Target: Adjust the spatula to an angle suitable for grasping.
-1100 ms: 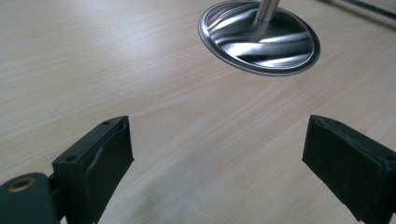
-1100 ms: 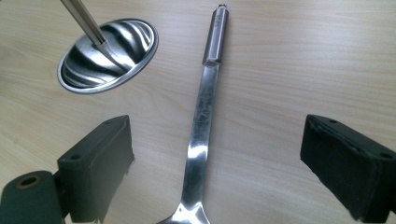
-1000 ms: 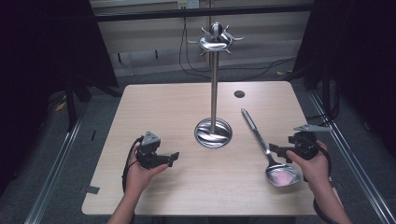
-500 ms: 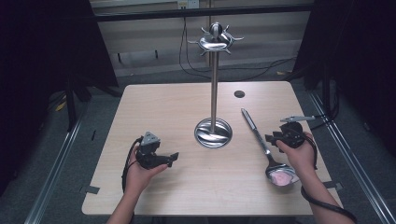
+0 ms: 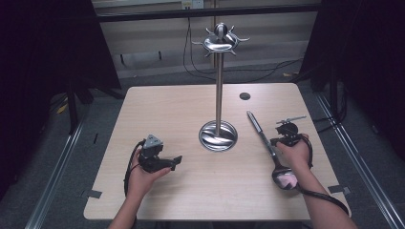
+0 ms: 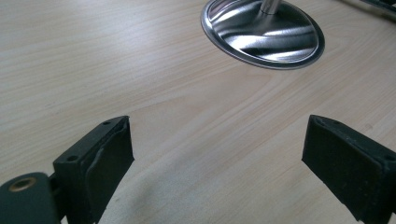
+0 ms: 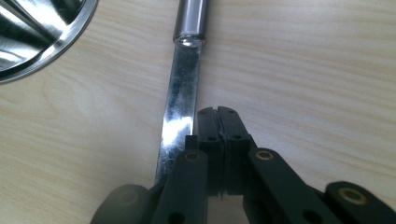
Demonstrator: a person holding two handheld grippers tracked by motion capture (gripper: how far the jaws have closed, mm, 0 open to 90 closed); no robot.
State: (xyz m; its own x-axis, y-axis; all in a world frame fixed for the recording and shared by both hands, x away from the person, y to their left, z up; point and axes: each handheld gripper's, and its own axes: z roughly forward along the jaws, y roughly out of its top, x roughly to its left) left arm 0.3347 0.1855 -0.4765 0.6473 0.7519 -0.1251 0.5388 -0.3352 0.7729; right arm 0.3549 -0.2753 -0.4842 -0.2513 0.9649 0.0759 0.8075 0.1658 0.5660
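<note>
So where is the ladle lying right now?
In the high view the ladle lies flat on the table's right half, just right of the stand's round base, bowl toward the person, with the right tongs at its handle.

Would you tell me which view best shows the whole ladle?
The high view: the ladle lies full length on the table, bowl nearest the person. The right gripper view shows a stretch of its flat handle close up; the left gripper view adds nothing clear.

Table (image 5: 191,109) evenly lit — dark surrounds; glare on stand base (image 6: 264,32).
</note>
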